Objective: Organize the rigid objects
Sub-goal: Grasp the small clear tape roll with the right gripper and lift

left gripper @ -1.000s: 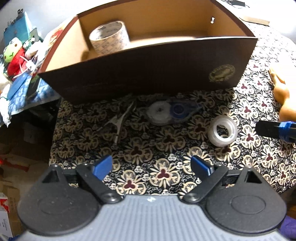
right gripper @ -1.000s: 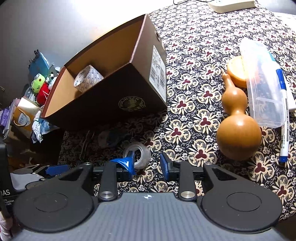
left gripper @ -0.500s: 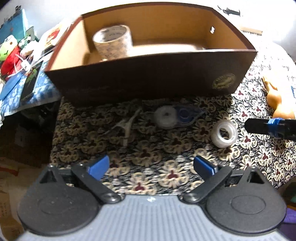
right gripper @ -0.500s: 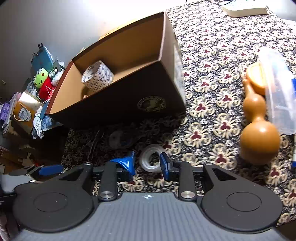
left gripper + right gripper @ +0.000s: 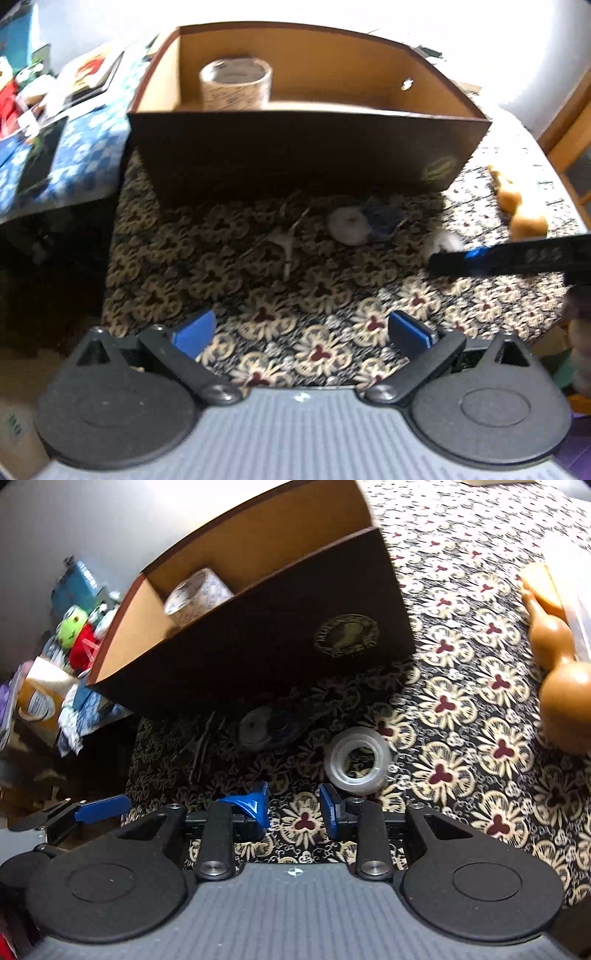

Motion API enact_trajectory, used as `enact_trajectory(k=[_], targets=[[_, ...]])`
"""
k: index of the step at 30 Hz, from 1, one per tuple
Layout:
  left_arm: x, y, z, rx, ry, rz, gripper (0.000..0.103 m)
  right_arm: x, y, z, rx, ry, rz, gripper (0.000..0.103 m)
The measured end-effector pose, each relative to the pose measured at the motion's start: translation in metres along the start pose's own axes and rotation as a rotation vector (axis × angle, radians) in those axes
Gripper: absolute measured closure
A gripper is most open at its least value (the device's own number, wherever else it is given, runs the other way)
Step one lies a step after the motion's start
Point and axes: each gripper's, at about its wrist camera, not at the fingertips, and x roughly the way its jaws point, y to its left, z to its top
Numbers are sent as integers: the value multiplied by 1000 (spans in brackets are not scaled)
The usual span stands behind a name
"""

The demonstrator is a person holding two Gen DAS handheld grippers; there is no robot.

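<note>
My left gripper [image 5: 301,330] hung over the patterned tablecloth [image 5: 321,291] with its jaws spread wide and nothing between them; they had just been opening further. My right gripper [image 5: 293,805] sat lower over the same cloth with a narrow gap between its blue pads, also empty. The clear tape roll [image 5: 356,760] lay flat on the cloth just ahead of the right fingertip, close but apart from it as far as I could see. Further in, near the wall of the brown box [image 5: 258,642], lay the correction tape dispenser [image 5: 267,727], and to its left a thin metal tool [image 5: 286,240] (too blurred for me to say what kind). The box stood open at the top with a wide printed tape roll [image 5: 236,85] standing inside near its left end. Off to the right a wooden gourd [image 5: 561,686] lay on the cloth, well apart from both grippers. In the left view, the right gripper's finger [image 5: 517,258] reached in across the clear roll.
</note>
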Motion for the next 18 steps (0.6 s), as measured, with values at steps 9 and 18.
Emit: enact_trajectory(k=[9, 18], targets=[[8, -11, 15, 59, -42, -93, 7, -12, -19, 15, 48, -45, -44, 90], [31, -50, 29, 59, -2, -339, 18, -1, -41, 32, -14, 10, -75, 90]])
